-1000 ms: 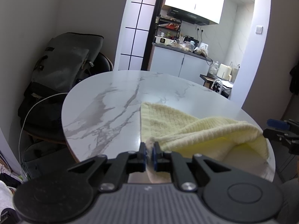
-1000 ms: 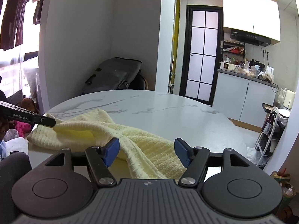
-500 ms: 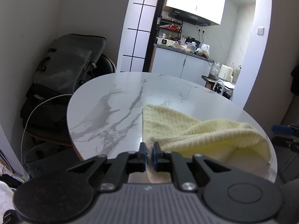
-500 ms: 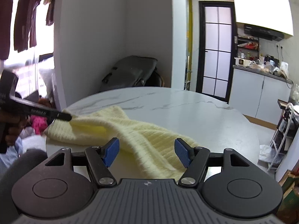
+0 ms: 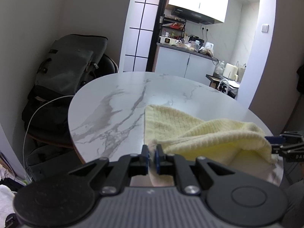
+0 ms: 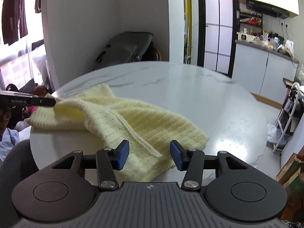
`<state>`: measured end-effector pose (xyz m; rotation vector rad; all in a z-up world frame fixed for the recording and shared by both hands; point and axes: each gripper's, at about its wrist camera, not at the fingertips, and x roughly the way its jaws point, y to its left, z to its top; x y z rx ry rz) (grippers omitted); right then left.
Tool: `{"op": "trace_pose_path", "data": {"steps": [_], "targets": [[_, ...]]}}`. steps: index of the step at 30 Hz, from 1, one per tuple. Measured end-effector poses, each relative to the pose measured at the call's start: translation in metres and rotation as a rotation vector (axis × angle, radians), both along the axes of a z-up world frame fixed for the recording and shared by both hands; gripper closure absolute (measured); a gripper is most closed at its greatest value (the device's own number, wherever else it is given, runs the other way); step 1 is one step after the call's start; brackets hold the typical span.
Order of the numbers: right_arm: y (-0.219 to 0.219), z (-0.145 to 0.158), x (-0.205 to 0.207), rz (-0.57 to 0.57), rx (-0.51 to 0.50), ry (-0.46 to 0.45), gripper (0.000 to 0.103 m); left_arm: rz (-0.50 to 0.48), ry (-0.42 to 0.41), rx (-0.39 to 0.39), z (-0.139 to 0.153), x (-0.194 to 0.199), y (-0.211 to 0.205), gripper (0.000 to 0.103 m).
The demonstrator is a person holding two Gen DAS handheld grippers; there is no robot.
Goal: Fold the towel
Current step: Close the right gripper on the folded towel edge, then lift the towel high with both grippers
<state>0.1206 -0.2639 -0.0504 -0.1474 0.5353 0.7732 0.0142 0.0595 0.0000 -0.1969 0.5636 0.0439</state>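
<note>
Pale yellow knitted towel (image 6: 121, 119) is stretched lengthwise between grippers: one corner pinched by left gripper (image 5: 151, 158); right gripper (image 6: 149, 154) jaws half-open, closing around opposite corner.

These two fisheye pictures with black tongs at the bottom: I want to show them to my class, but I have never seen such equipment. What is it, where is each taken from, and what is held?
There is no robot here. A person holds a hand-operated gripper in each hand, and each carries a camera looking forward along its two fingers.

The left camera shows the left gripper shut on a corner of a pale yellow towel, which lies partly bunched on a round marble table.

The right camera shows the right gripper with the towel's near corner between its blue pads. Its jaws are closing but not yet pressing on the cloth. The job is folding the towel.
</note>
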Motion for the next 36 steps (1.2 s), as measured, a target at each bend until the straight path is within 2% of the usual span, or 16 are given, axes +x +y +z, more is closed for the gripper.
{"op": "trace_pose_path", "data": {"steps": [2, 5, 7, 12, 19, 36], "targets": [[0.003, -0.002, -0.001, 0.007, -0.009, 0.002, 0.05, 0.0, 0.002, 0.001, 0.0, 0.001, 0.0, 0.095], [0.005, 0.0, -0.002, 0.016, -0.012, -0.002, 0.067, 0.002, 0.002, 0.004, 0.0, 0.001, 0.0, 0.095], [0.006, 0.001, -0.004, 0.026, -0.025, -0.014, 0.083, 0.004, 0.0, 0.006, 0.001, 0.001, 0.0, 0.095], [0.007, 0.005, -0.01, 0.024, -0.052, -0.05, 0.096, 0.01, -0.018, 0.009, 0.006, 0.001, -0.004, 0.095], [-0.002, 0.03, -0.021, 0.007, -0.078, -0.131, 0.096, 0.006, -0.065, 0.0, 0.018, -0.005, -0.004, 0.095], [-0.005, 0.064, -0.041, -0.014, -0.076, -0.221, 0.097, 0.013, -0.115, -0.013, 0.031, -0.022, -0.002, 0.095]]}}
